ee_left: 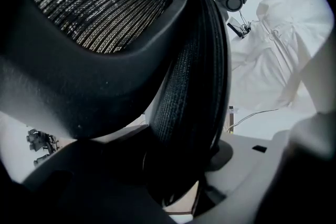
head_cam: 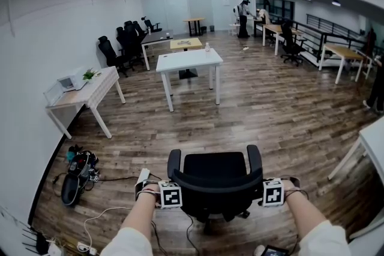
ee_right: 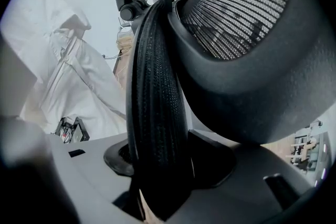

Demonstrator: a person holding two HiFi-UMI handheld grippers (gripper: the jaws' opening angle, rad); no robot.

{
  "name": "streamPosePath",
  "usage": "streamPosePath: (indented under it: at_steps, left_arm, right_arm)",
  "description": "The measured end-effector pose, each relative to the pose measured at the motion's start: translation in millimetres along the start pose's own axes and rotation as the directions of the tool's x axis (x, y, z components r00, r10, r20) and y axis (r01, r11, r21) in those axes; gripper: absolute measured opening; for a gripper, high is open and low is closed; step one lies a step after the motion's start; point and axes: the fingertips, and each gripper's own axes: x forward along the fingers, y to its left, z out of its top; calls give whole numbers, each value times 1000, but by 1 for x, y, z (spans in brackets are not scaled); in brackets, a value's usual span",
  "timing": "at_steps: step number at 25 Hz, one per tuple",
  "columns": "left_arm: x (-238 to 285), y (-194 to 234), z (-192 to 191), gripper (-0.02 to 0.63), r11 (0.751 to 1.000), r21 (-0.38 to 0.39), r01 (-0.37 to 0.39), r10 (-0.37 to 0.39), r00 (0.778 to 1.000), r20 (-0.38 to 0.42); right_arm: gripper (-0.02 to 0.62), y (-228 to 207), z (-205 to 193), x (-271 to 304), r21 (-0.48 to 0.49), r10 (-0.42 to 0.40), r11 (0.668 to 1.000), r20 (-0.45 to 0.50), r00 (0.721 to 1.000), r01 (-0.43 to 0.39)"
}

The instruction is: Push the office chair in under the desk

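Observation:
The black office chair (head_cam: 215, 174) stands right in front of me on the wood floor, its back toward me. My left gripper (head_cam: 170, 195) sits at the left end of the backrest's top edge, my right gripper (head_cam: 273, 192) at the right end. In the left gripper view the mesh backrest edge (ee_left: 194, 71) runs down between the jaws of the left gripper (ee_left: 178, 186) and fills the gap. The right gripper view shows the same: the backrest (ee_right: 157, 86) is clamped by the right gripper (ee_right: 163, 186). A white desk (head_cam: 189, 61) stands some way ahead.
A side table with a printer (head_cam: 81, 88) lines the left wall. Cables and a dark device (head_cam: 78, 174) lie on the floor at lower left. Black chairs (head_cam: 123, 45) cluster at the back left. Another white desk (head_cam: 372, 144) juts in at the right. A person (head_cam: 243, 18) stands far back.

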Motion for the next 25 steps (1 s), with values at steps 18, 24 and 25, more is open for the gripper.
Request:
streamPosePath:
  at_steps: [18,24,25]
  left_arm:
    - [3,25,-10,206,1000,-9,-27,27,1000,-5]
    - [10,40,-8,201,1000,-22,-10,10,1000,0]
    - [10,43,-6,201,1000,-20,-14,14,1000,-2]
  right_arm:
    - [204,-32,10,5,-30,-43,999,-8,999,43]
    - [201,-50,7,13,-34,-22,999,-22,1000,21]
    - [201,-53,7,14,-36,-21,999,-15,1000,20]
